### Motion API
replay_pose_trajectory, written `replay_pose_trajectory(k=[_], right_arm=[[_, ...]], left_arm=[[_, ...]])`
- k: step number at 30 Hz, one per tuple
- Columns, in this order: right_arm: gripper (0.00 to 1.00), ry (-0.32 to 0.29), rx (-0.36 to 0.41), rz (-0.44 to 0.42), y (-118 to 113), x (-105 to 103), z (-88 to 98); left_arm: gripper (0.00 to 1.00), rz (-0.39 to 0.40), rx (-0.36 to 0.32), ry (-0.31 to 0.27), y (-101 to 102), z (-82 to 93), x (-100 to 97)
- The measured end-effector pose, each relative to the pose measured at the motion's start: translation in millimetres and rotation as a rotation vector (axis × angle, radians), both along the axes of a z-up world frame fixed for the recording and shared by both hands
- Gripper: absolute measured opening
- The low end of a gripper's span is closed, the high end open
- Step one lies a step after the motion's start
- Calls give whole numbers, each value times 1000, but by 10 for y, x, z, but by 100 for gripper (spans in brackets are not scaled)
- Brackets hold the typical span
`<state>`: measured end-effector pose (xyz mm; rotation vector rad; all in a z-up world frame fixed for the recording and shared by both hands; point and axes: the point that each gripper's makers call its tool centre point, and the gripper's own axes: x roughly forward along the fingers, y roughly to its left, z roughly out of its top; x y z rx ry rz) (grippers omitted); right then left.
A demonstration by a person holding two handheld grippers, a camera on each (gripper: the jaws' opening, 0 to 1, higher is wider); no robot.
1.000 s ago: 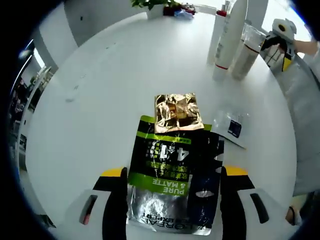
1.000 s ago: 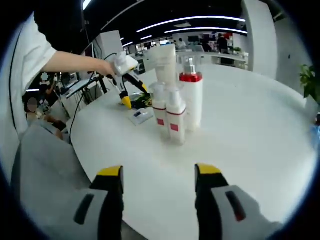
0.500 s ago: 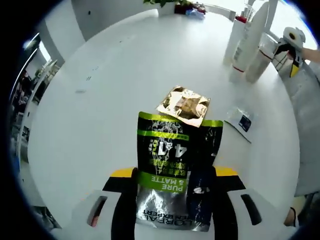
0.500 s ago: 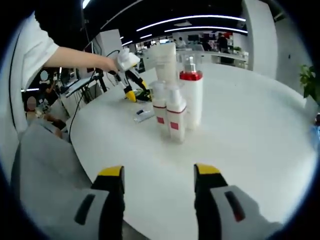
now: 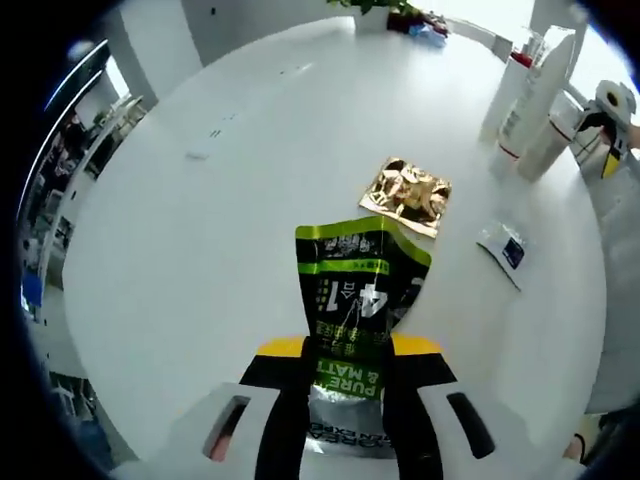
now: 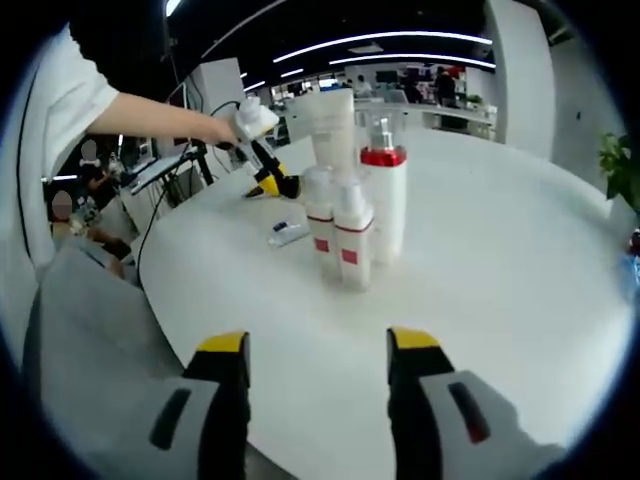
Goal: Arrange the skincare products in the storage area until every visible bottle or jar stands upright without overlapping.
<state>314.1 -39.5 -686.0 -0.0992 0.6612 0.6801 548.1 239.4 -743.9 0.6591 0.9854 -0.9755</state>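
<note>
The left gripper (image 5: pixel 345 370) pinches a black-and-green foil sachet (image 5: pixel 352 300), long axis toward 12 o'clock; white upright bottles (image 5: pixel 530 100) cluster at 2 o'clock on the white round worktop (image 5: pixel 200 230). The right gripper (image 6: pixel 315 350), spread and empty, faces them, nearer.

Left gripper view: the lower end of the green sachet (image 5: pixel 352 300) is covered by the left tool (image 5: pixel 346 362) closed on it; lettering there is partly cut off. The print on the small white sachet (image 5: pixel 503 249), beside the gold sachet (image 5: pixel 408 192), is too small to read. The bottles (image 5: pixel 535 95), beyond the gold sachet, are cropped at the top edge.

Right gripper view: behind the cluster of bottles (image 6: pixel 350 190), the small white sachet (image 6: pixel 287 235) is too small to identify. The green sachet cannot be made out at the left tool (image 6: pixel 270 183).
</note>
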Motion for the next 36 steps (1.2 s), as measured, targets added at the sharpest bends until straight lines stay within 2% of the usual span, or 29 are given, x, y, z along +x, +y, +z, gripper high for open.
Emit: replay_pose_trajectory(k=[6, 9, 16, 20, 23, 27, 32, 36], right_arm=[[54, -3, 41, 13, 113, -13, 76], [53, -3, 71, 28, 215, -25, 127], [45, -16, 208, 77, 615, -18, 370], [45, -10, 288, 108, 860, 4, 509], [45, -3, 345, 121, 1008, 43, 597], [44, 51, 455, 88, 1191, 128, 687], [39, 62, 500, 59, 1274, 225, 746], [32, 100, 530, 70, 1350, 200, 767]], left_arm=[[23, -32, -21, -20, -31, 124, -192], [23, -71, -29, -30, -87, 226, -347], [22, -208, -67, -63, -370, 518, -823], [22, -311, -85, -92, -576, 679, -1101], [21, -344, -95, -109, -700, 788, -1281], [21, -389, -130, -132, -882, 934, -1509], [21, -435, -169, -159, -1089, 1086, -1785], [20, -452, -197, -168, -1197, 1145, -1935]])
